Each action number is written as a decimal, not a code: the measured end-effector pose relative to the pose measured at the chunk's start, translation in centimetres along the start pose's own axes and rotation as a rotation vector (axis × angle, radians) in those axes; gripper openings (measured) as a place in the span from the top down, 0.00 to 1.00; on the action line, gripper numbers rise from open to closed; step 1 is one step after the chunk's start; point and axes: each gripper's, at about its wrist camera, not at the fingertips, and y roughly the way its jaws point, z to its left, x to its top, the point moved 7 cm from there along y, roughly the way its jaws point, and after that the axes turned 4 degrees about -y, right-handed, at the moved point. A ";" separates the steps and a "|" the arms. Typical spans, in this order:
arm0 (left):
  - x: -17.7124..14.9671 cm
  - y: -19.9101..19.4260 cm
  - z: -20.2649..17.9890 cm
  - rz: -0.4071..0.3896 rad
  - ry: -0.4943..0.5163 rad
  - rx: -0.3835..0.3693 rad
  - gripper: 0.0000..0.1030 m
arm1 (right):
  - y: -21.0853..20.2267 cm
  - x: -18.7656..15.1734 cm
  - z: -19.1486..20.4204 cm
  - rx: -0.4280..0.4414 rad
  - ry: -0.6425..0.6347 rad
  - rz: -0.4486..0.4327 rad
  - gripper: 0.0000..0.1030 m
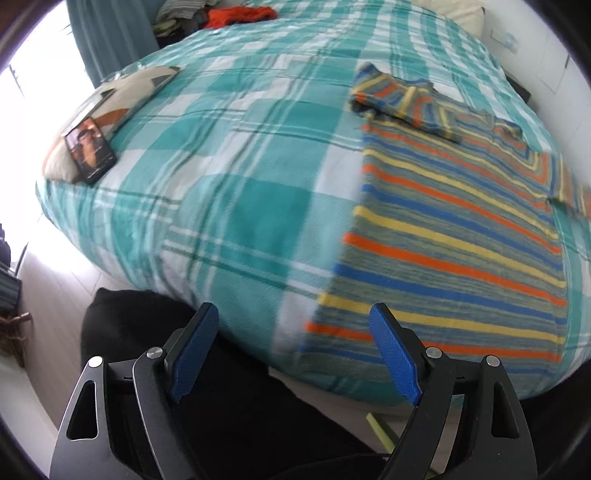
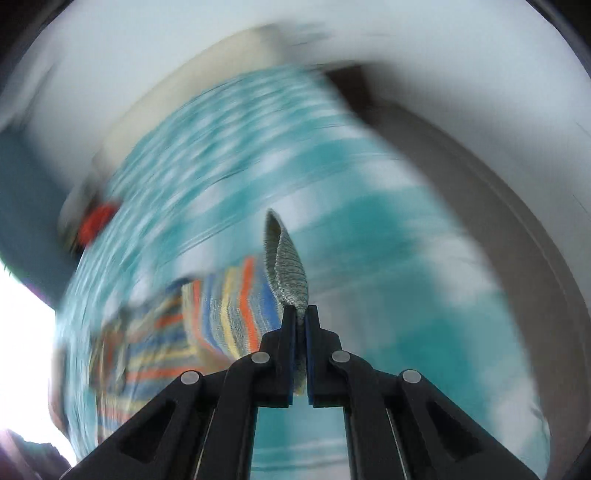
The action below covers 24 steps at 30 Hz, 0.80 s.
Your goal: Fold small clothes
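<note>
Teal-and-white plaid bedspread (image 1: 236, 192) covers the bed and fills most of both views. Striped sweater (image 1: 454, 236) lies flat on its right part, body reaching down to the near edge of the bed, stripes orange, yellow, blue on grey-green. One sleeve (image 1: 402, 99) is folded across the top of the body, lying on the chest area at a slant. Other sleeve end runs off to the right, cuff not visible in the left wrist view.

Right gripper (image 2: 300, 314) is closed tight on a grey-green ribbed bit of the sweater (image 2: 221, 314), probably a cuff or hem; the fabric sticks up past the fingertips as a pointed loop. Rest of the right wrist view is heavily motion-blurred, stripes visible left of the gripper.

Left gripper (image 1: 295, 317) hangs off the near edge of the bed, jaws wide apart, nothing between the blue pads (image 1: 395, 354); it sits just left of the sweater's bottom corner, not touching it.

Phone (image 1: 90, 149) with lit screen lies at the left bed edge, resting on a pale cushion (image 1: 122, 96). Orange cloth (image 1: 240, 14) at the far end, well apart from the sweater. Dark fabric (image 1: 155, 332) below the left gripper.
</note>
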 end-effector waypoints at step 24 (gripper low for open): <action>-1.4 -0.5 -3.3 0.022 0.077 0.003 0.17 | 5.1 -5.7 -8.7 0.013 0.273 0.041 0.99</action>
